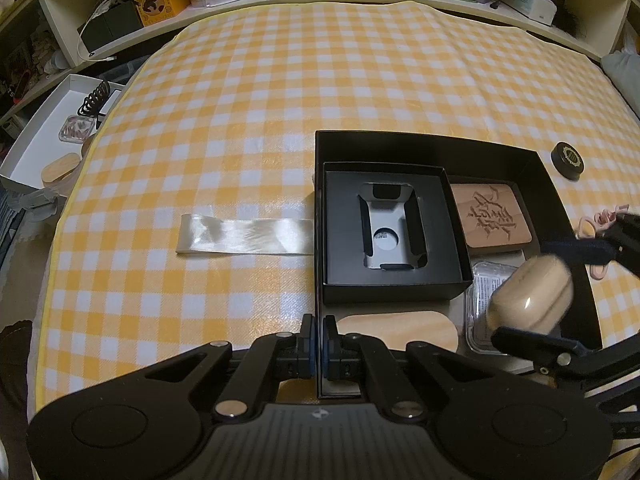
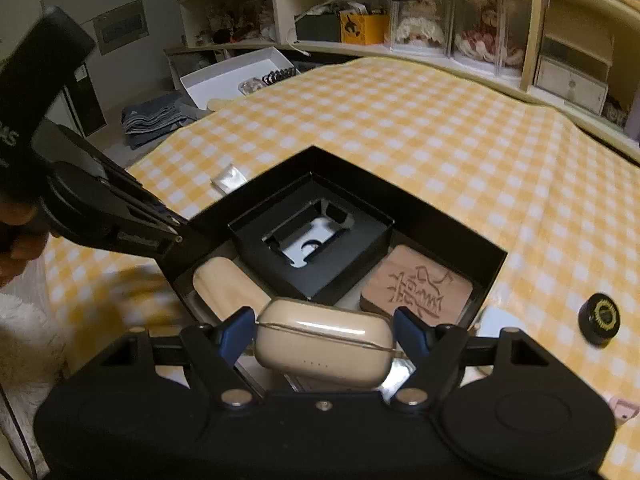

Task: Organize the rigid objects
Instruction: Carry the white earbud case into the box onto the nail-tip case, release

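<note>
While the left tongs (image 1: pixel 319 346) pinch the black box's wall (image 1: pixel 318 216), the right tongs (image 2: pixel 324 338) clamp a beige case (image 2: pixel 324 344).

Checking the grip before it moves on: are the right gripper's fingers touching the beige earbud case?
Touching. The right wrist view shows both blue fingers pressed against the ends of the beige earbud case, no gap either side.

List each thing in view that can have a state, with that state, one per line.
left gripper: shut on the big black box's wall
right gripper: shut on the beige case
beige case: lid closed, held above the box
big black box: open, no lid on
small black box: open, inside the big one
carved wooden block: lying flat in the big box
</note>
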### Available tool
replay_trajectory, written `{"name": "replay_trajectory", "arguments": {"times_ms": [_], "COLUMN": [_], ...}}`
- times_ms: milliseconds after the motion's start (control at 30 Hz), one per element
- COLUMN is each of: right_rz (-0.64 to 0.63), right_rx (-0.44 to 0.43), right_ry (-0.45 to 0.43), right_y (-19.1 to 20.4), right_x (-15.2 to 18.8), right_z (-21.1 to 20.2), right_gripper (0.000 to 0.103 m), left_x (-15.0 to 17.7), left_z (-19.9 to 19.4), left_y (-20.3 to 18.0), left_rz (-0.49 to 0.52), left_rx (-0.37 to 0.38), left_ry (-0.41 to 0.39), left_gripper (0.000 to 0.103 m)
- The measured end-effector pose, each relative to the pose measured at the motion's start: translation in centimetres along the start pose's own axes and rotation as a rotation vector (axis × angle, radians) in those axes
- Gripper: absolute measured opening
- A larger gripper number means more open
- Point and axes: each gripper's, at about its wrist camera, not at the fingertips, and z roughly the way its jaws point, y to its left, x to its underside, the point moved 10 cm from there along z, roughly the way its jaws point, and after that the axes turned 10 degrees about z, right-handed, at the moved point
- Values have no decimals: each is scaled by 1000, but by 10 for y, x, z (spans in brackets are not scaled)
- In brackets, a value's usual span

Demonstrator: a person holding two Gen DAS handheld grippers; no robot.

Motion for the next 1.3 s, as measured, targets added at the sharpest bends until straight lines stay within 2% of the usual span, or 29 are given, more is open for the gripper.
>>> {"name": "replay_trajectory", "arguments": {"times_ms": [67,133,833,1033,1300], "right_rz": [22,42,219,244,276], "right_rx": [-15,-20,-3,-17,-55], "right_ry": [13,26,86,72,1], "right_y": [0,1,-5,-1,0], "right_x": [2,4,9,5,-10], "right_z": [0,-1,-15,-27,-57], "right_gripper": [78,86,86,86,87], "left_x": [0,0,0,0,-1], "left_z": [0,0,0,0,0], "left_y": [0,0,1,1,1], "left_rz": [2,1,1,1,1], "left_rx": [-2,-2,-1,0,-1], "left_ry": [-1,0,0,0,0], "left_gripper": [4,4,4,4,4]}}
